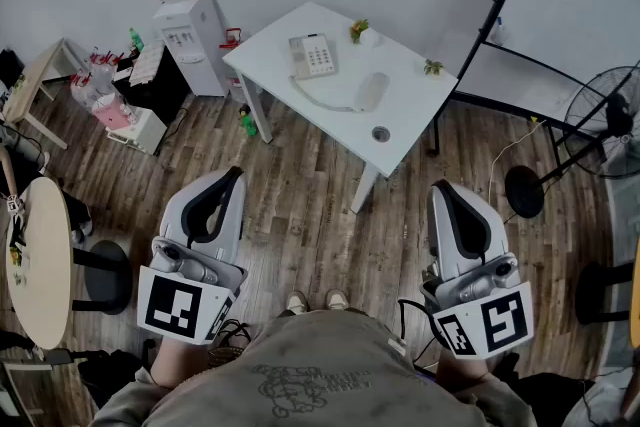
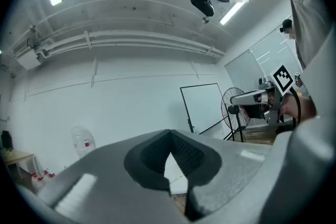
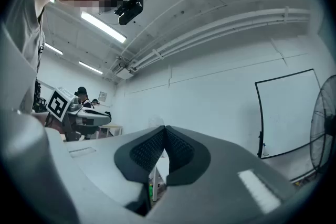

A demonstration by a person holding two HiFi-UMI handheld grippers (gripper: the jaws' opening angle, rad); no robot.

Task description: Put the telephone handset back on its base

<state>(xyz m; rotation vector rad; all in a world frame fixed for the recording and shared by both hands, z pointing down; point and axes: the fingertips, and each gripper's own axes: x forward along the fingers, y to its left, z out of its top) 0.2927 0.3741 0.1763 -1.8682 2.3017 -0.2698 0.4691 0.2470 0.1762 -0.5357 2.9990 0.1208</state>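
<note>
In the head view a white table [image 1: 270,61] stands across the wooden floor. On it lies the beige telephone base [image 1: 313,55]. The handset [image 1: 371,92] rests on the tabletop to the right of the base, joined to it by a curly cord [image 1: 325,101]. My left gripper [image 1: 232,175] and right gripper [image 1: 445,187] are held low near my body, well short of the table. Both point level toward the far wall. In the left gripper view the left gripper [image 2: 169,134] has its jaws together with nothing in them. The right gripper [image 3: 165,128] stands the same way in its own view.
Two small plants [image 1: 358,29] and a cable hole [image 1: 380,133] are on the table. A water dispenser [image 1: 185,25] stands to its left; a whiteboard [image 1: 560,15], a fan [image 1: 610,110] and a black stand base [image 1: 523,191] to its right. A round table [image 1: 35,260] is at my left.
</note>
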